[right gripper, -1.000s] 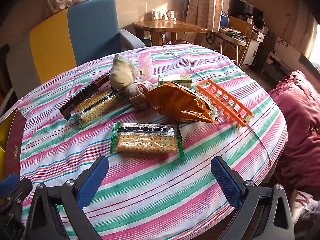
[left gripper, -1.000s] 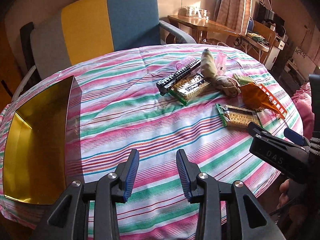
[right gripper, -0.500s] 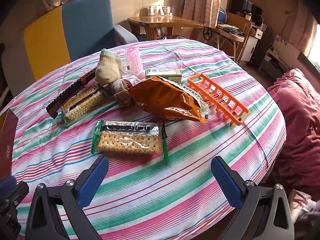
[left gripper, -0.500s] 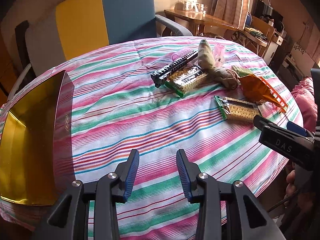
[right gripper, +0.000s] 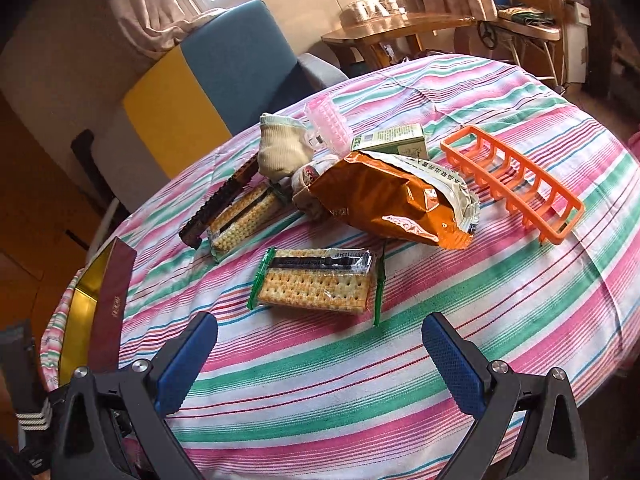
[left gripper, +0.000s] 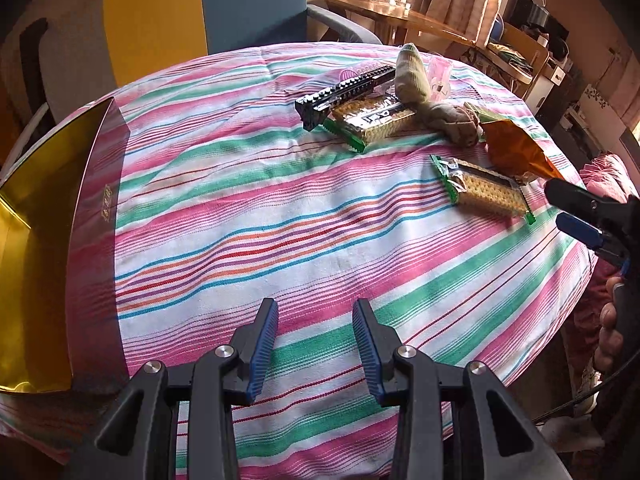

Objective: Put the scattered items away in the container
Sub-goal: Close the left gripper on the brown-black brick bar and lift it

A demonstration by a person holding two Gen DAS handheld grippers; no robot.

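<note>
A gold-lined box (left gripper: 36, 248) with dark red walls sits at the table's left edge; it also shows in the right wrist view (right gripper: 86, 320). A near cracker pack (right gripper: 316, 286) lies just ahead of my open, empty right gripper (right gripper: 320, 360); it also shows in the left wrist view (left gripper: 486, 192). Behind it lie an orange snack bag (right gripper: 384, 204), a second cracker pack (right gripper: 244, 220), a black strip (right gripper: 218, 204), socks (right gripper: 280, 152), a pink clip (right gripper: 330, 124), a green carton (right gripper: 394, 140) and an orange rack (right gripper: 512, 184). My left gripper (left gripper: 314, 340) is open and empty over bare cloth.
The round table wears a striped cloth (left gripper: 260, 208). A yellow and blue chair (left gripper: 200, 12) stands behind it. A wooden side table (right gripper: 400, 28) is at the back. A red cushion (left gripper: 608, 176) lies past the table's right edge.
Both grippers have moved forward over the table. The right gripper has tilted and come closer to the near cracker pack. Jaw openings are unchanged.
</note>
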